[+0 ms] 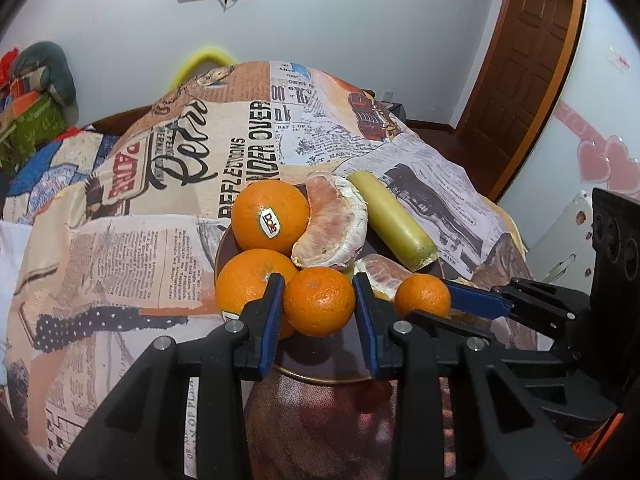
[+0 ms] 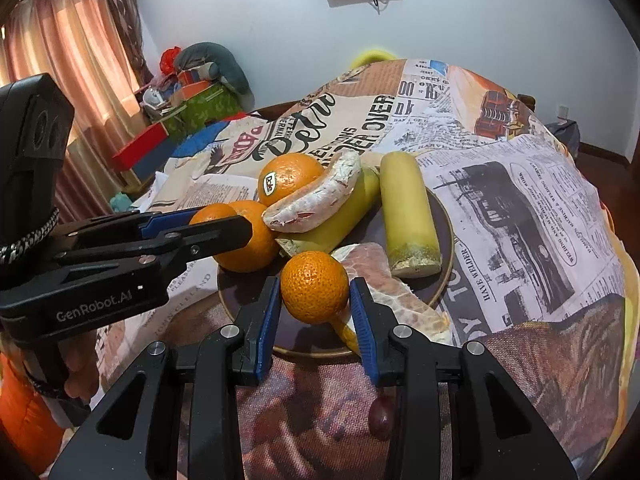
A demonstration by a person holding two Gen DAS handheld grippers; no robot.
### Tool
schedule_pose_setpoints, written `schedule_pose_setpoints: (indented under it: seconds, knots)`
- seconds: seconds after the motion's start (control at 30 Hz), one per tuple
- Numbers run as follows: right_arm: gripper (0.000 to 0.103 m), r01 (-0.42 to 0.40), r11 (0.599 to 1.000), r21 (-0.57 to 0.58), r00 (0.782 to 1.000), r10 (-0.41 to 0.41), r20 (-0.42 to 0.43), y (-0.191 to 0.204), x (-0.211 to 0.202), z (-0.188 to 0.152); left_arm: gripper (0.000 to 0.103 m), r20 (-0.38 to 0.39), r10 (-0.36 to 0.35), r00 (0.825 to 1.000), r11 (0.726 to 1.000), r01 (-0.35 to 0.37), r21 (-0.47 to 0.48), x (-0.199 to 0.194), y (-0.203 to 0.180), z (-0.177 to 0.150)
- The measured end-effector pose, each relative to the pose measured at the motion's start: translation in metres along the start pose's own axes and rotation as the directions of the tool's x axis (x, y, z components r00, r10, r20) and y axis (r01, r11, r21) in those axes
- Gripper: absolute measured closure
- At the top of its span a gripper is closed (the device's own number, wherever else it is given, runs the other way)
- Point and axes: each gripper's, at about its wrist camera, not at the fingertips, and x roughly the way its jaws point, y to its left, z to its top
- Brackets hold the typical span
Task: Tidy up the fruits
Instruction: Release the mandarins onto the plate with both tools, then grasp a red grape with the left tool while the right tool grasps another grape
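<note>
Table draped in newspaper-print cloth (image 1: 132, 248), beige, orange and white panels. Round dark plate with gold rim (image 2: 442, 240) sits directly on cloth, near front edge. Small dark purple grape (image 2: 381, 414) lies on cloth at plate's 6 o'clock, apart from rim.

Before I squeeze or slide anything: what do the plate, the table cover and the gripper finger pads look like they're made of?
Plate: dark, glossy, with a gold-toned rim; probably glazed ceramic or lacquered metal, I can't tell which. Table cover: newspaper-print woven fabric, matte, with folds and visible weave. Finger pads: blue, ribbed, matte, likely rubber or soft plastic, on black plastic-looking fingers.
</note>
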Motion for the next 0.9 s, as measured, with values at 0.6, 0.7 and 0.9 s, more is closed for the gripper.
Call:
schedule_pose_setpoints:
  seconds: [0.6,0.7,0.9]
  knots:
    - [0.063,0.052,0.999,0.01,0.997,-0.052,0.063,-0.003,-0.045,-0.004,0.066,0.034,0.019,0.999,1.0,-0.019,0.004,-0.039,-0.007,-0.008]
    - [0.063,0.074,0.997,0.007,0.996,-0.075,0.057,-0.005,-0.052,-0.011,0.066,0.028,0.022,0.999,1.0,-0.022,0.008,-0.041,-0.01,-0.014]
    - [0.063,0.108,0.994,0.009,0.994,-0.108,0.031,-0.014,-0.058,-0.023,0.066,-0.005,0.014,1.0,1.0,-0.014,-0.002,-0.04,-0.014,-0.028]
